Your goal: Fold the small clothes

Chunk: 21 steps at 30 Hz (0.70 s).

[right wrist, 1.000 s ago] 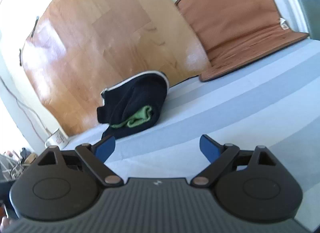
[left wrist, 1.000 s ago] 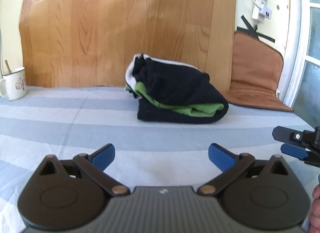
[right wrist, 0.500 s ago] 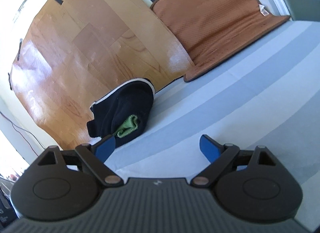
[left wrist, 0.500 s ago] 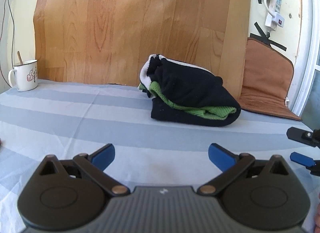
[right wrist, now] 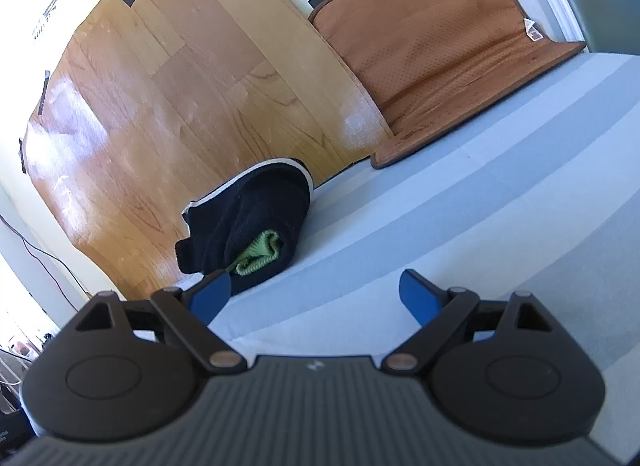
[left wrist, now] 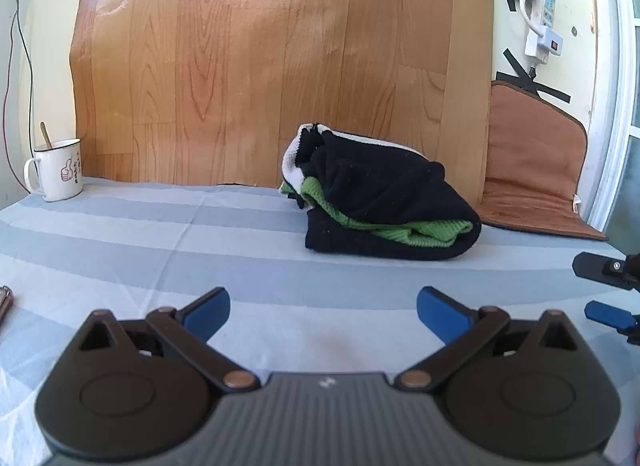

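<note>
A striped cloth (left wrist: 160, 250) is covering the desk; the folded bundle of clothes (left wrist: 384, 205) is sitting at its back by the wooden board (left wrist: 280, 65). Left tongs (left wrist: 323, 308) and right tongs (right wrist: 316, 294) are hovering spread wide, gripping nothing.

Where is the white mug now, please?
In the left wrist view, the white mug stands far left on the striped cloth, beside the wood-pattern board.

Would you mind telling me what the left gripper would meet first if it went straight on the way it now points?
Probably the folded clothes, slightly right of the line. The left gripper is open over bare striped cloth, with nothing nearer ahead; depth is uncertain.
</note>
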Available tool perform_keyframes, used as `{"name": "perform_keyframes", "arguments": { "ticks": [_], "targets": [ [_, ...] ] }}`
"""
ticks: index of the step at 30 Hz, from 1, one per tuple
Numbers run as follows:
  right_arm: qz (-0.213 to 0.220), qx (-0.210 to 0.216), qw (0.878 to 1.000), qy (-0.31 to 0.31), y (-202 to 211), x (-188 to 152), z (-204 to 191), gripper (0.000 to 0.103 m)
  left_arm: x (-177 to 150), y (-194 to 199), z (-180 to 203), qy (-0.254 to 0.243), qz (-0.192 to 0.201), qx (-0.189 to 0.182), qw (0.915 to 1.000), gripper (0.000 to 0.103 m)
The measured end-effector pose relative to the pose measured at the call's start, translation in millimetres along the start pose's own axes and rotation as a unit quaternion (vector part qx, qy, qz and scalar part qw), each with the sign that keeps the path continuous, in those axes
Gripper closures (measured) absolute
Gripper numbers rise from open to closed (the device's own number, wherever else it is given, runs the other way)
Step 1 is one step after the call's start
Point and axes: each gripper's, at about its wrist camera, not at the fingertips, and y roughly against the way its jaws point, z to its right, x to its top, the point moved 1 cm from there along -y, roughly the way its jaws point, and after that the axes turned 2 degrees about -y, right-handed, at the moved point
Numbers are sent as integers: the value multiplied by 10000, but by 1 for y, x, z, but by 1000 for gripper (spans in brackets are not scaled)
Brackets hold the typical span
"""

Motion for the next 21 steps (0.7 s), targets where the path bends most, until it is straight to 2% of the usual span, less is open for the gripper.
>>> {"name": "perform_keyframes", "arguments": {
  "ticks": [14, 21],
  "targets": [
    [27, 29, 10000, -36, 1, 0, 0, 10, 1, -1, 2, -111, -42, 45, 9999, 0],
    [14, 27, 10000, -2, 0, 1, -2, 10, 1, 0, 0, -79, 25, 301, 9995, 0]
  ]
}}
